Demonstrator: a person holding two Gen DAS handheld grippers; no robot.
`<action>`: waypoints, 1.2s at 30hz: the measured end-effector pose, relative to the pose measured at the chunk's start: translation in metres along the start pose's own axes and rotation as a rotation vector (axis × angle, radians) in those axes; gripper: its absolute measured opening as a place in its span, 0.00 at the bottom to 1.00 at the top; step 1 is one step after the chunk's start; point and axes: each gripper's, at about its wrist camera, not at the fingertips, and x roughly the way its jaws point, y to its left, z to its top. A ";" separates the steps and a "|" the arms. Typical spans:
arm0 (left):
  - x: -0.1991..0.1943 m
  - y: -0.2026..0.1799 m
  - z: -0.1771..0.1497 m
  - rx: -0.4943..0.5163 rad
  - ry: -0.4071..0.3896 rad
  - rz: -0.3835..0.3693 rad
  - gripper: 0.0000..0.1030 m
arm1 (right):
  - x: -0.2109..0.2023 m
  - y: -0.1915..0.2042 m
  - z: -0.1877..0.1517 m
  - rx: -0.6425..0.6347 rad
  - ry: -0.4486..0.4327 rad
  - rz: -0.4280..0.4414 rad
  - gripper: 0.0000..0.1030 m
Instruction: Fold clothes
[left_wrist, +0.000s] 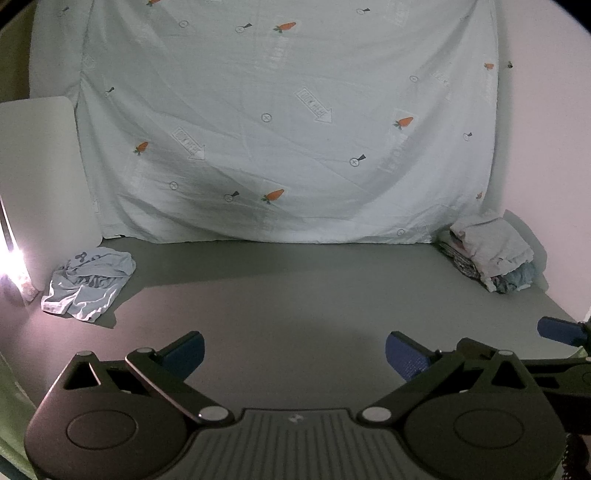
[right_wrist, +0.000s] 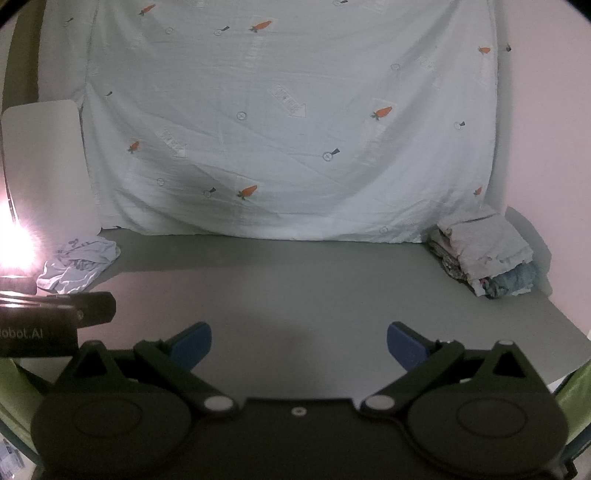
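A crumpled light blue garment (left_wrist: 88, 282) lies at the far left of the grey table (left_wrist: 295, 295); it also shows in the right wrist view (right_wrist: 77, 266). A stack of folded clothes (left_wrist: 491, 254) sits at the far right, also in the right wrist view (right_wrist: 487, 254). My left gripper (left_wrist: 293, 356) is open and empty, held over the near middle of the table. My right gripper (right_wrist: 299, 345) is open and empty, beside the left one; one of its blue fingers (left_wrist: 557, 330) shows at the right edge of the left wrist view.
A pale sheet with a carrot print (left_wrist: 280, 122) hangs behind the table. A white panel (left_wrist: 40, 177) and a bright lamp (left_wrist: 11, 258) stand at the left. The left gripper's body (right_wrist: 55, 314) shows at the left of the right wrist view. Green fabric (right_wrist: 576, 391) lies beyond the table's near right edge.
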 end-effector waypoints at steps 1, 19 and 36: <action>-0.002 -0.002 -0.002 0.005 -0.010 0.003 1.00 | 0.001 -0.001 0.000 -0.001 0.000 0.001 1.00; 0.004 0.006 -0.005 -0.014 -0.006 -0.008 1.00 | 0.000 0.008 0.001 0.001 0.001 -0.005 1.00; 0.001 0.005 -0.010 -0.014 -0.013 -0.002 1.00 | 0.000 0.005 0.004 0.011 0.000 0.000 1.00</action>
